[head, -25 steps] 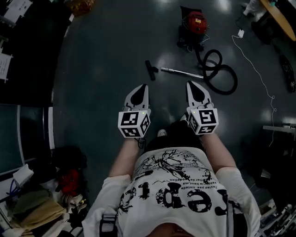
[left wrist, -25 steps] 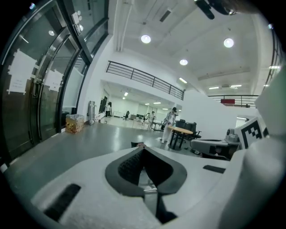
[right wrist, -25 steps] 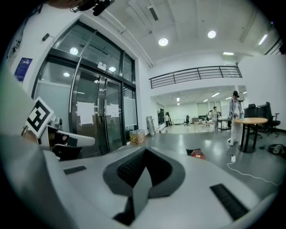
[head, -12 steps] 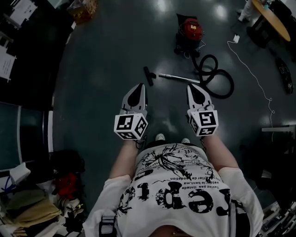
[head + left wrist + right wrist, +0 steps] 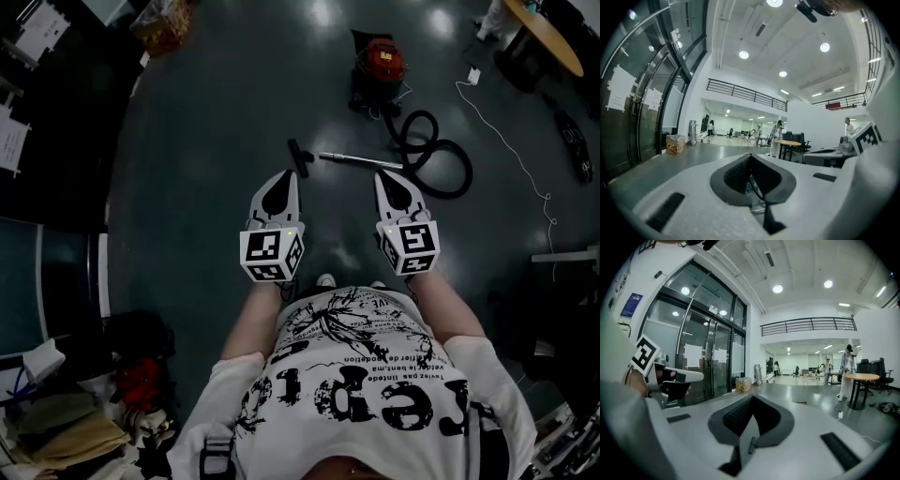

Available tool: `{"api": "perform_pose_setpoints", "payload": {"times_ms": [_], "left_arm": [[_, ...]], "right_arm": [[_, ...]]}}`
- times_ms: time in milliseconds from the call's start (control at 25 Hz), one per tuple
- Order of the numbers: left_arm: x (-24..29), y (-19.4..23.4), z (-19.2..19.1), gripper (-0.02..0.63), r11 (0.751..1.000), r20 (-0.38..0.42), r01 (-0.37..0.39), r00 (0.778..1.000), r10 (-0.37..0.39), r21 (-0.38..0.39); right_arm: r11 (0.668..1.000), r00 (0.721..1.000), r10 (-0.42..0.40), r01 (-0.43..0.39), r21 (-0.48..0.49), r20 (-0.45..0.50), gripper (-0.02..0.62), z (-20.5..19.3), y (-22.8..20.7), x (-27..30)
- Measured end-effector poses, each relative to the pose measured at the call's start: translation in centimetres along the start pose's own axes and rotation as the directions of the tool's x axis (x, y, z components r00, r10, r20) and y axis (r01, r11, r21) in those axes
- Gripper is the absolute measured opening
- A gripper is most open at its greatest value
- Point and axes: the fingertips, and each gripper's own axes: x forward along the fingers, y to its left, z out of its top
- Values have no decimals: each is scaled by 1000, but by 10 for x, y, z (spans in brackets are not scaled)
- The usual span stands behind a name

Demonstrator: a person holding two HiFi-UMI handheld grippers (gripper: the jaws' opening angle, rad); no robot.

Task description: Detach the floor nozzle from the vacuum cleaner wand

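1. Floor nozzle lies on the dark floor ahead of you, at the left end of the silver wand. It is too small and dim to tell whether the two are joined or only end to end.
2. The wand's other end meets the looped black hose, which leads back to the red vacuum cleaner. The whole set lies flat, well apart from your hands.
3. Your left hand-held gripper is closed and empty. Its own view shows the jaws meeting, with only the hall beyond.
4. Your right hand-held gripper is likewise closed on nothing.
5. You carry both side by side in front of your waist, pointing nearly level. That suits standing or walking, not grasping, and neither gripper view looks down at the floor.
6. The nozzle sits more in line with your left side and the wand with your right, so that split looks natural. You would probably need to get closer, stoop and open the jaws first.
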Motion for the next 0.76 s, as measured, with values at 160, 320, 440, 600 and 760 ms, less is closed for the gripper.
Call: {"api": "perform_pose_setpoints", "payload": {"times_ms": [160, 320, 440, 600, 760], "left_arm": [[1, 10, 1, 3, 1000, 3, 11, 1000, -11, 5], [3, 19, 1, 3, 1000, 3, 27, 1000, -27, 16], [3, 23, 3, 3, 999, 5, 35, 999, -36, 18], [3, 28, 3, 3, 999, 7, 40, 999, -40, 13], [0, 32, 0, 3, 999, -2, 38, 999, -38, 14]], "right_arm": [[1000, 1000, -15, 15, 8, -6, 3, -4, 6, 9], [1000, 1000, -22, 22, 15, -8, 2, -6, 15, 15], [1000, 1000, -22, 22, 17, -5, 2, -4, 21, 19], [999, 1000, -29, 29, 34, -4, 2, -4, 24, 21], [999, 999, -36, 37, 22, -13, 2, -7, 26, 22]]}}
